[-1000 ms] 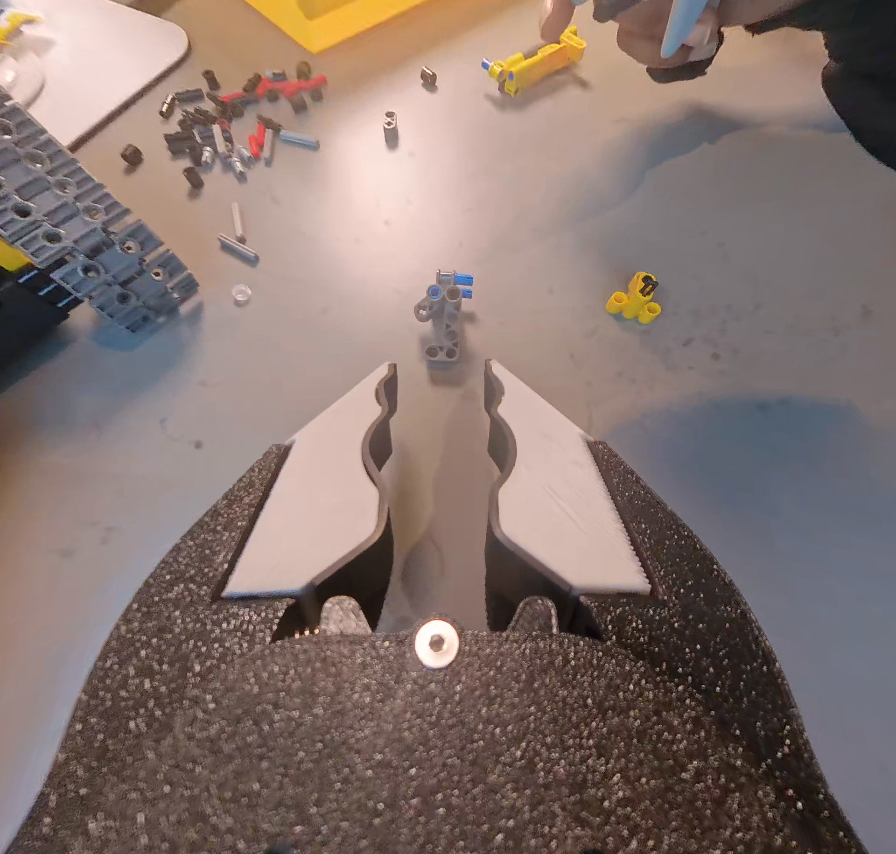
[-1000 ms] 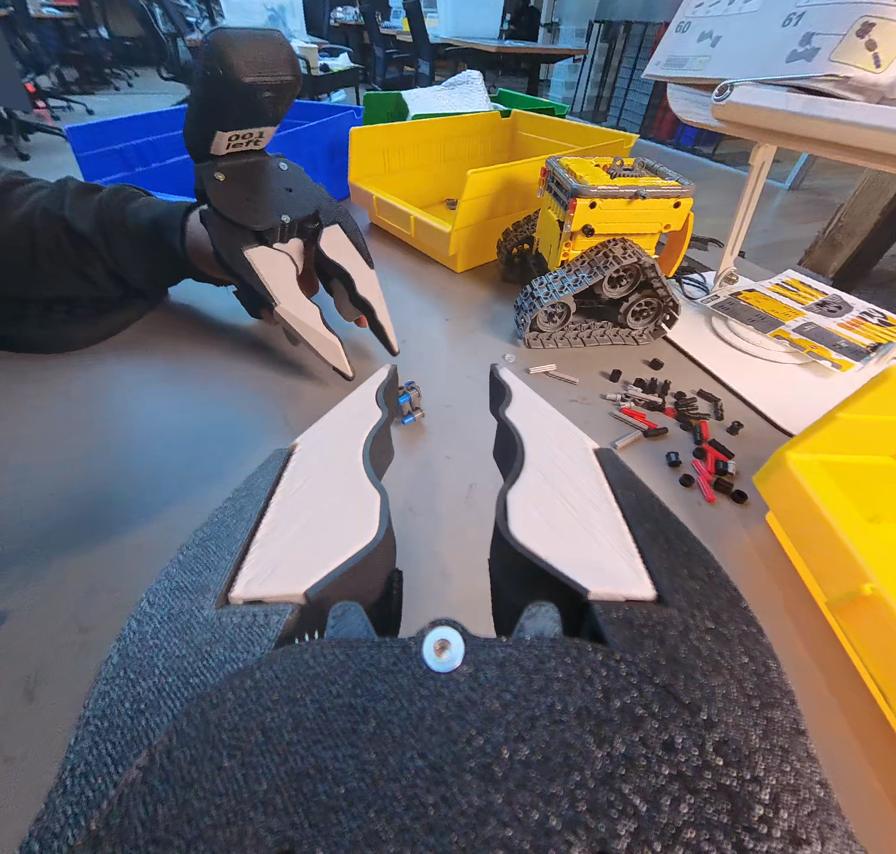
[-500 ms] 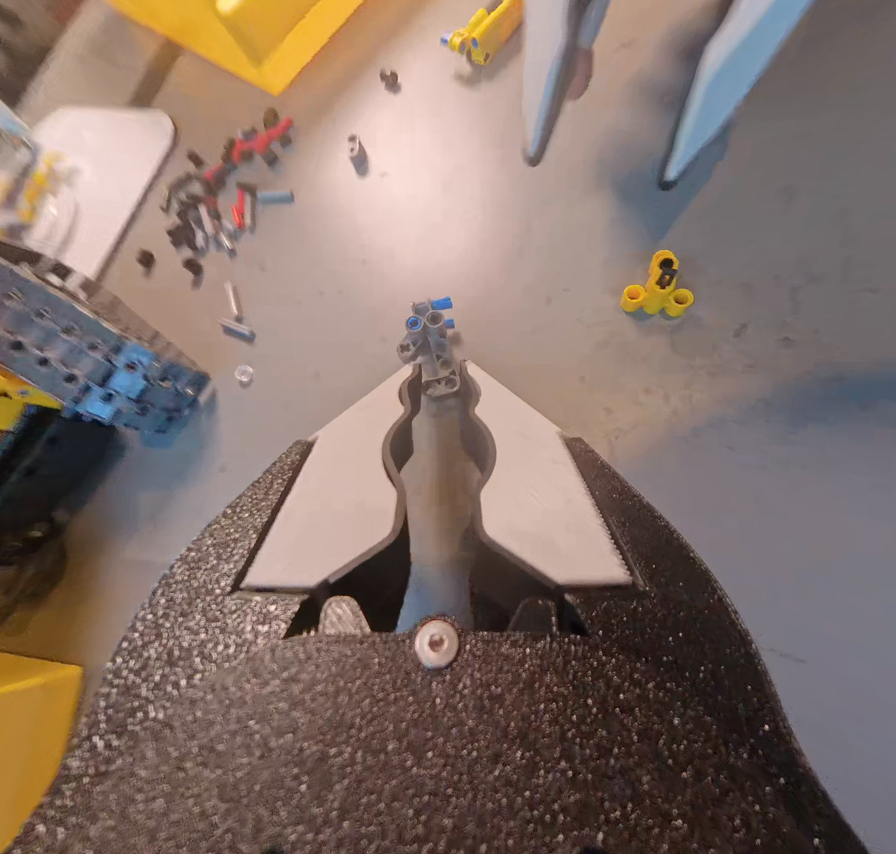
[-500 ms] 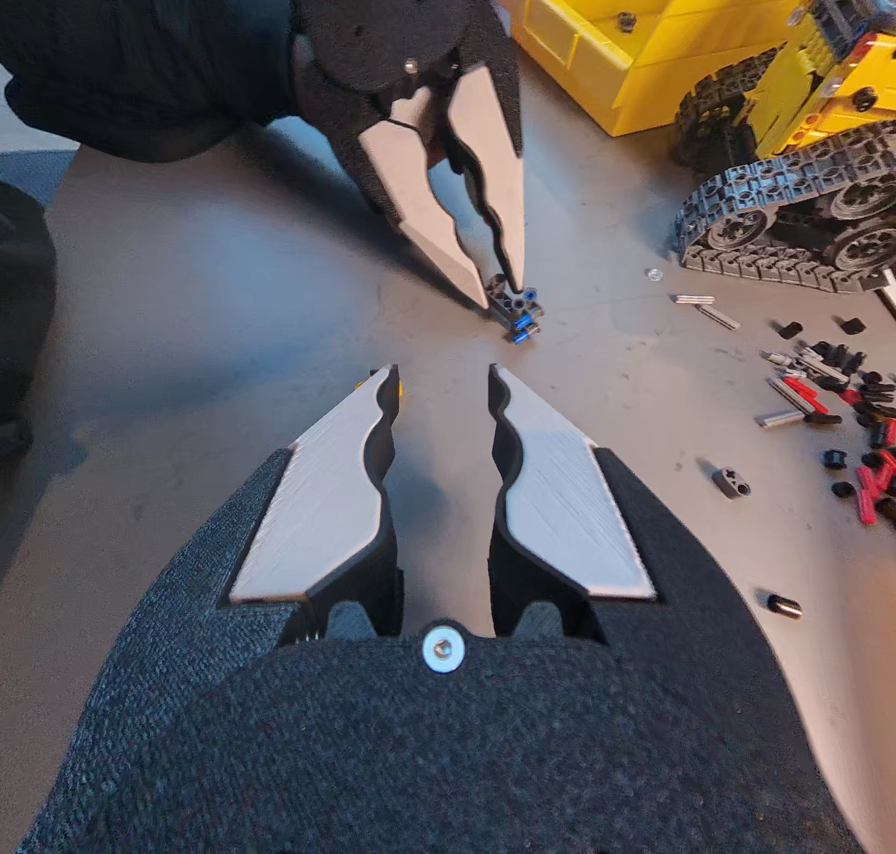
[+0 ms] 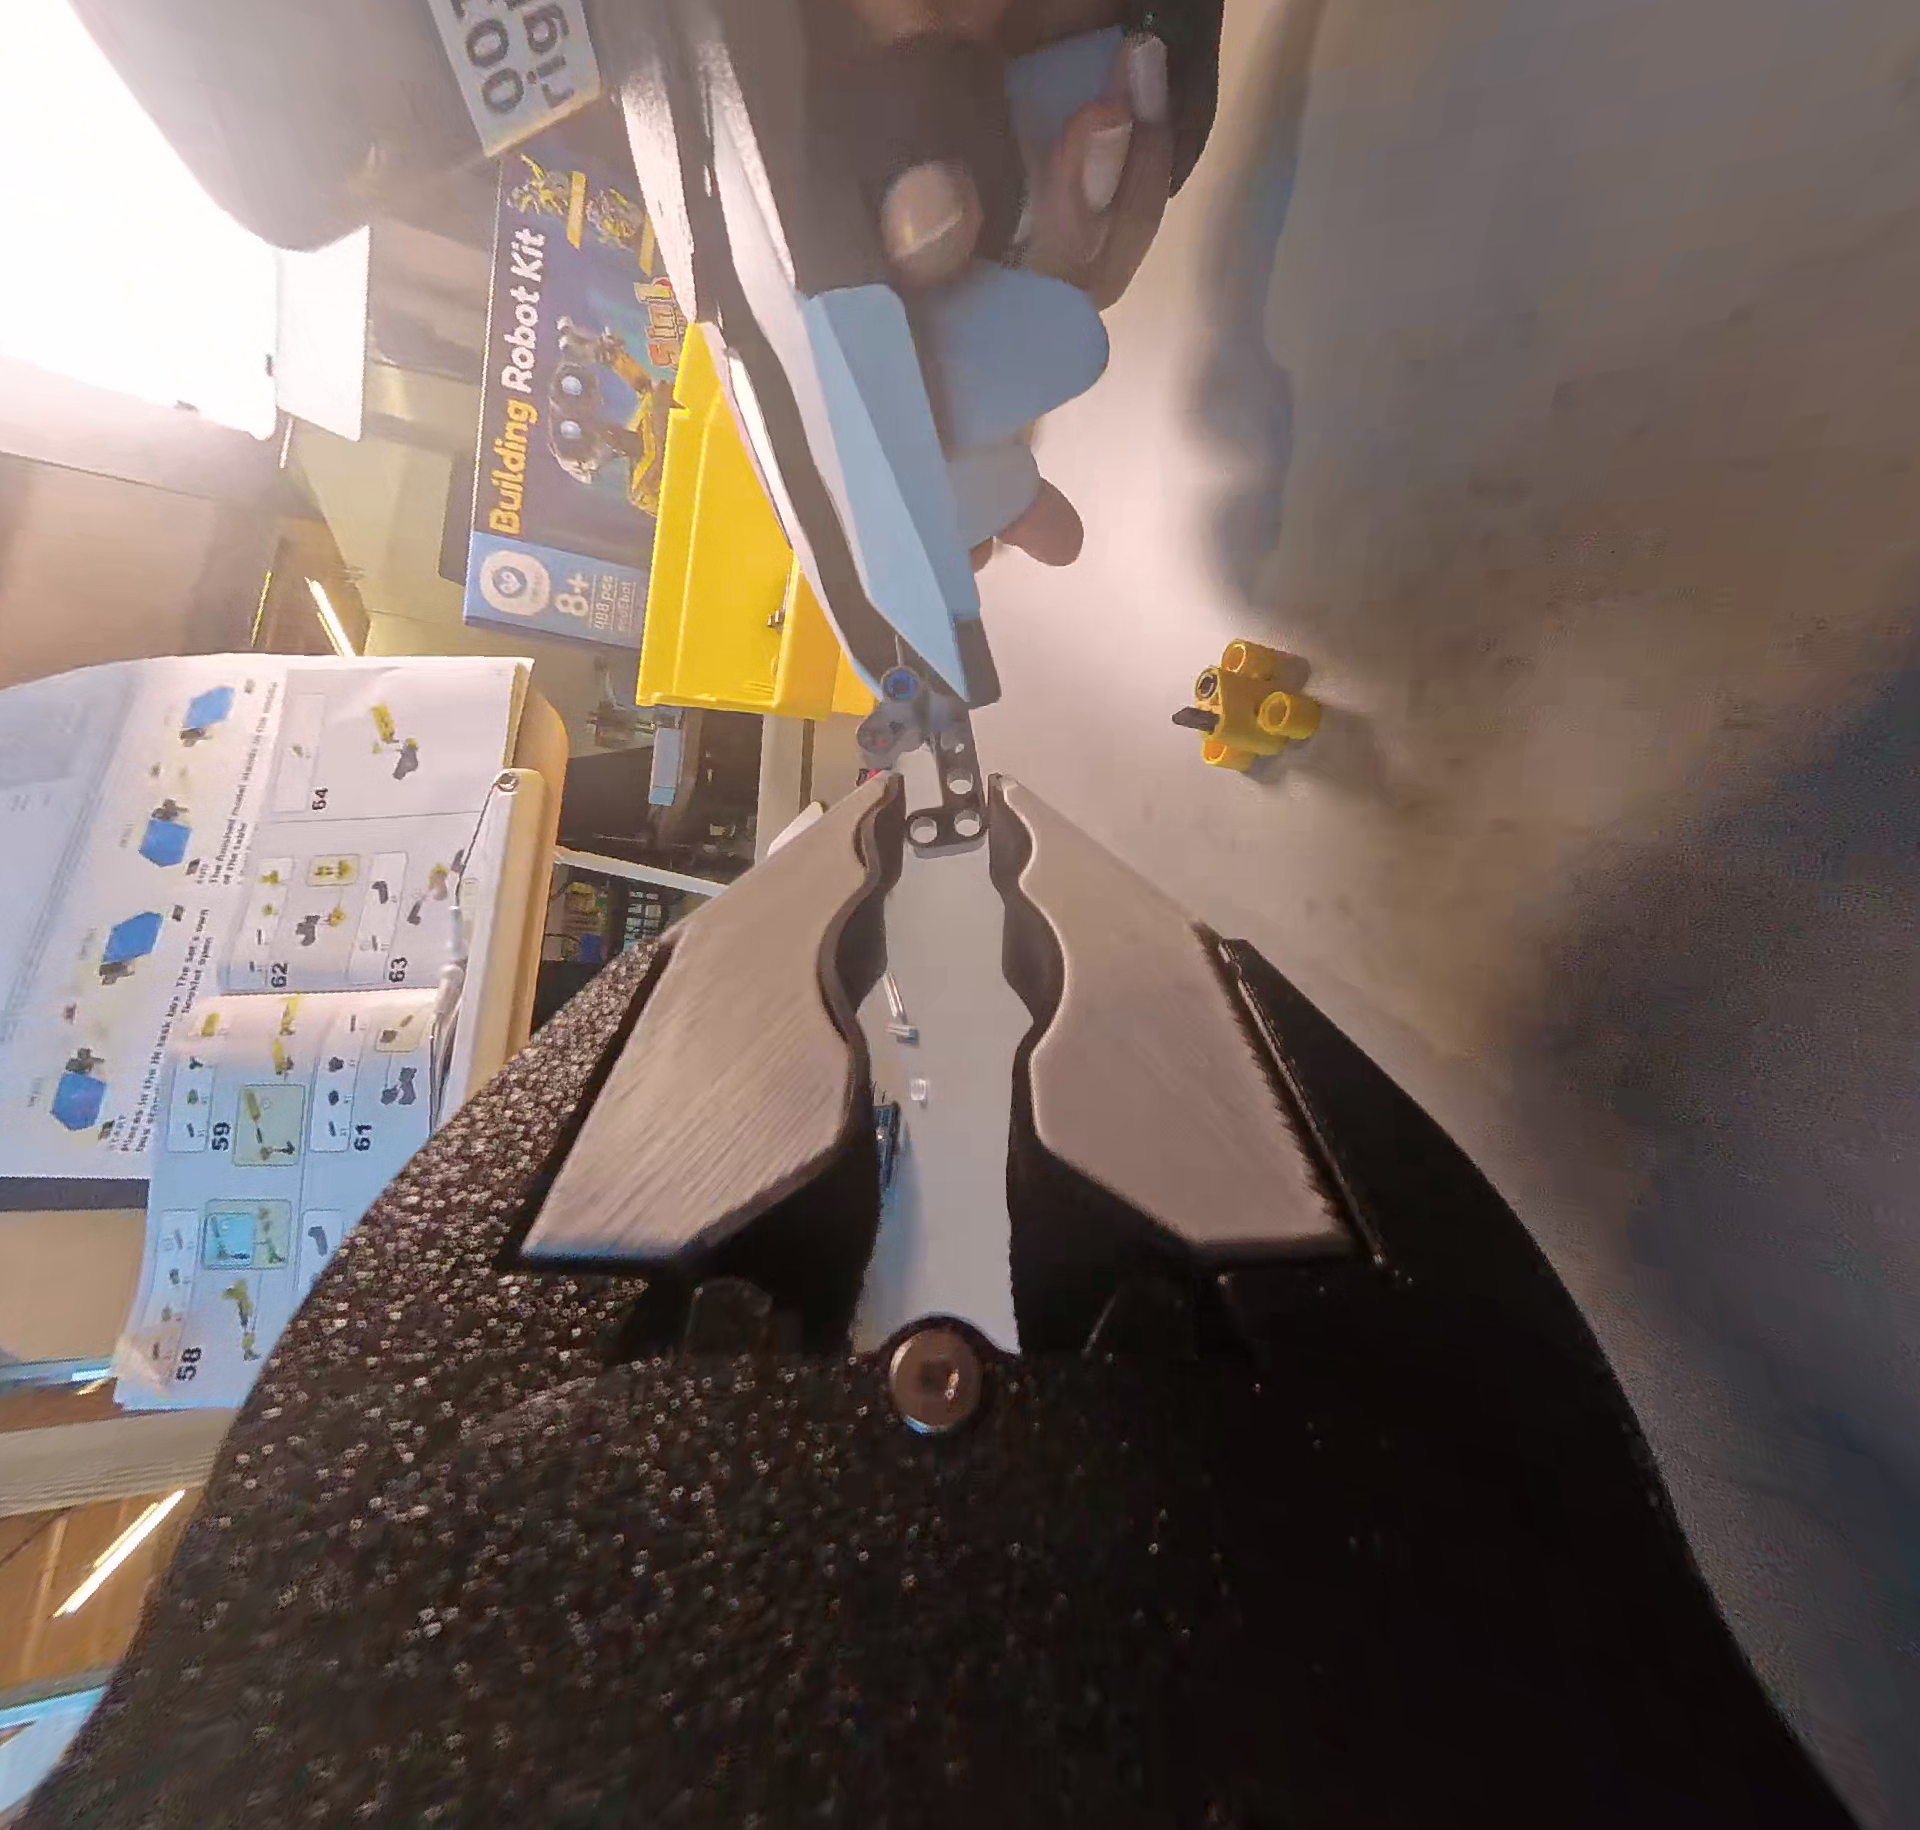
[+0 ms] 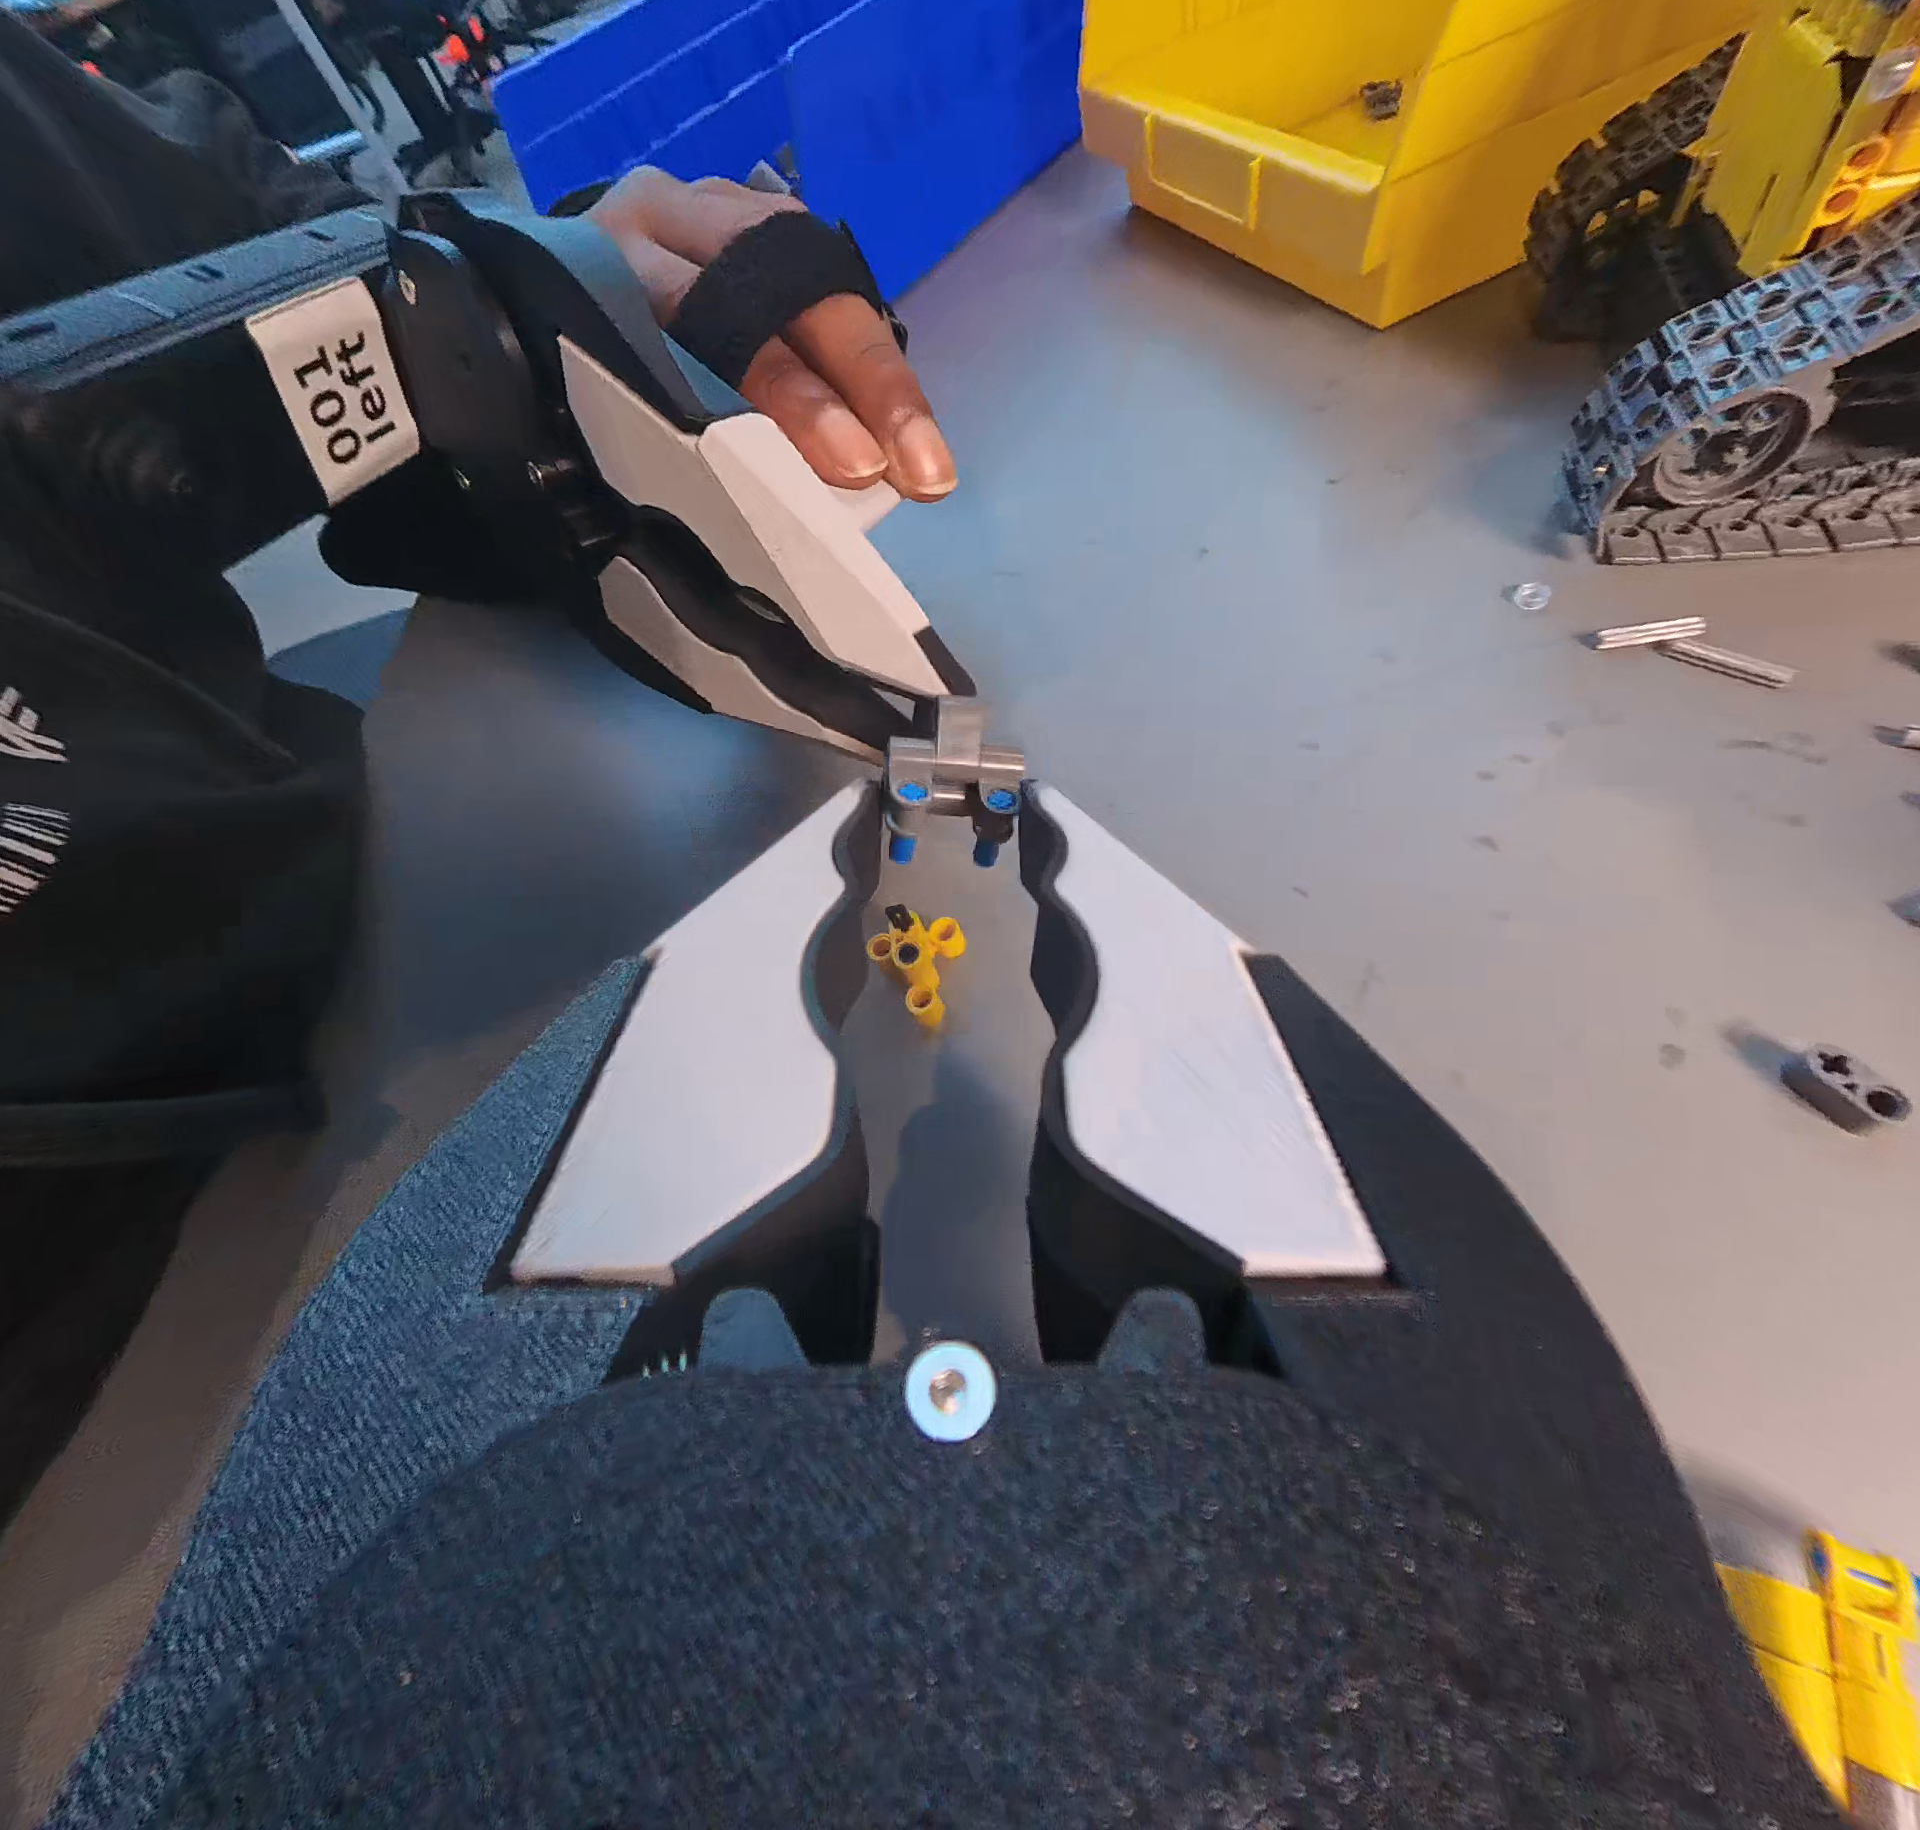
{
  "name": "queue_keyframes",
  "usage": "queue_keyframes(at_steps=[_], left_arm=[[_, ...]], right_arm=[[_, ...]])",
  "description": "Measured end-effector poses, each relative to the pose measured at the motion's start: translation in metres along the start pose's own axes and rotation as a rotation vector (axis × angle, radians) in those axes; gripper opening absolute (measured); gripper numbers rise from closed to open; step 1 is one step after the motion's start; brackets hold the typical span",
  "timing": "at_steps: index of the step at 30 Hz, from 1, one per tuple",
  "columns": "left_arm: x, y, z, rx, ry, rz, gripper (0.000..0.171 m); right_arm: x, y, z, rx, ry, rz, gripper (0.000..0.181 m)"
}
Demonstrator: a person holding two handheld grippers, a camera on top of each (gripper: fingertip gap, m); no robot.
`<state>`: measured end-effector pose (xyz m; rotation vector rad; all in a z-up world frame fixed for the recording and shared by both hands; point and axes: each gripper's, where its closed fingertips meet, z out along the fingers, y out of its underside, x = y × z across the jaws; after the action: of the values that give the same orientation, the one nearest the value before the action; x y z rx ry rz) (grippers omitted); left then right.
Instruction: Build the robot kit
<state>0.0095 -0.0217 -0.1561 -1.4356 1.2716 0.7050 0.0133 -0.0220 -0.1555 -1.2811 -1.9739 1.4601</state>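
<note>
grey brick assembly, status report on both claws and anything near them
Left claw shut on grey brick assembly, lifted off grey table. Right claw closing around its blue-pinned end, grip unconfirmed. Yellow connector piece lies on table below.

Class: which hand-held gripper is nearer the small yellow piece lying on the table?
Right. The right hand-held gripper hovers directly over the yellow piece; the left hand-held gripper sits off to its side.
</note>
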Motion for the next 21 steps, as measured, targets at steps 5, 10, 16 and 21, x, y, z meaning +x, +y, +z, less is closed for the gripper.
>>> queue_keyframes(at_steps=[5,10,16,21], left_arm=[[-0.004,0.005,0.0,0.049,0.091,-0.349,0.032],[-0.024,-0.013,-0.018,0.291,0.312,-0.962,0.031],[-0.027,-0.023,-0.026,0.405,0.43,-1.124,0.013],[-0.02,-0.03,-0.027,0.412,0.46,-1.089,0.0]], right_arm=[[0.003,-0.01,-0.008,0.058,0.034,-0.087,0.026],[-0.01,-0.032,-0.017,0.18,0.027,-0.229,0.026],[-0.026,-0.041,-0.018,0.236,0.0,-0.307,0.026],[-0.029,-0.038,-0.015,0.211,-0.004,-0.337,0.026]])
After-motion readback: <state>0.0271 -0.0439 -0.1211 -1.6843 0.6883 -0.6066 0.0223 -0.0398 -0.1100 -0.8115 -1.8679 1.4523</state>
